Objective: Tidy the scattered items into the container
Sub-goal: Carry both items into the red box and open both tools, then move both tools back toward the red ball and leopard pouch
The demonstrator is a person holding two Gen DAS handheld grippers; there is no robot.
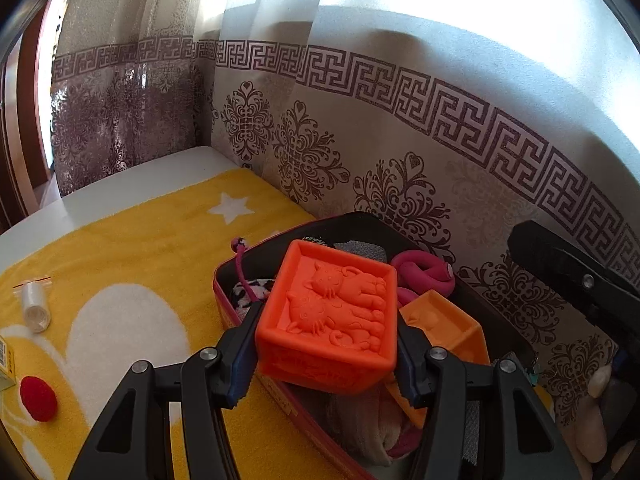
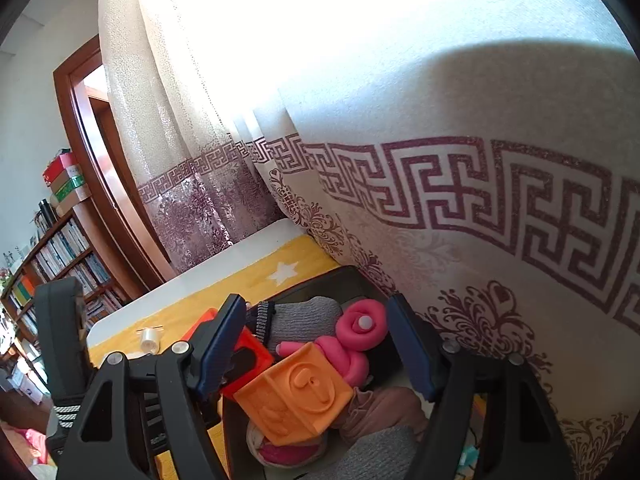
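Left wrist view: the left gripper [image 1: 326,354] clamps a red-orange block [image 1: 330,316] with embossed cats, its blue-padded fingers [image 1: 240,354] pressed to both sides. The block hangs over the near left rim of the open case [image 1: 496,320], a dark-lined container lying on a yellow blanket [image 1: 132,248] against a patterned curtain [image 1: 440,140]. Packed inside are an orange block [image 1: 444,326] just right of the held one, a coiled pink tube [image 1: 424,274] at the far side, a grey cloth [image 1: 362,249] and a black-and-white spotted piece [image 1: 250,294] at the left end. Still out on the blanket, well to the left, lie a clear bag holding a white roll [image 1: 35,306], a red ball [image 1: 38,398] and the corner of a small box [image 1: 6,362] at the frame's edge. At far right the other tool crowds the case's far side.

In the right wrist view, the right gripper [image 2: 320,350] hovers over the case [image 2: 328,280] with its jaws wide apart and nothing between them. Below it sit the orange block [image 2: 298,396], the pink tube [image 2: 356,336], grey cloth [image 2: 304,320] and a beige fabric [image 2: 380,408]. The red-orange block [image 2: 250,354] shows partly behind the left finger. A bookshelf [image 2: 60,256] and doorframe [image 2: 84,160] stand at far left.
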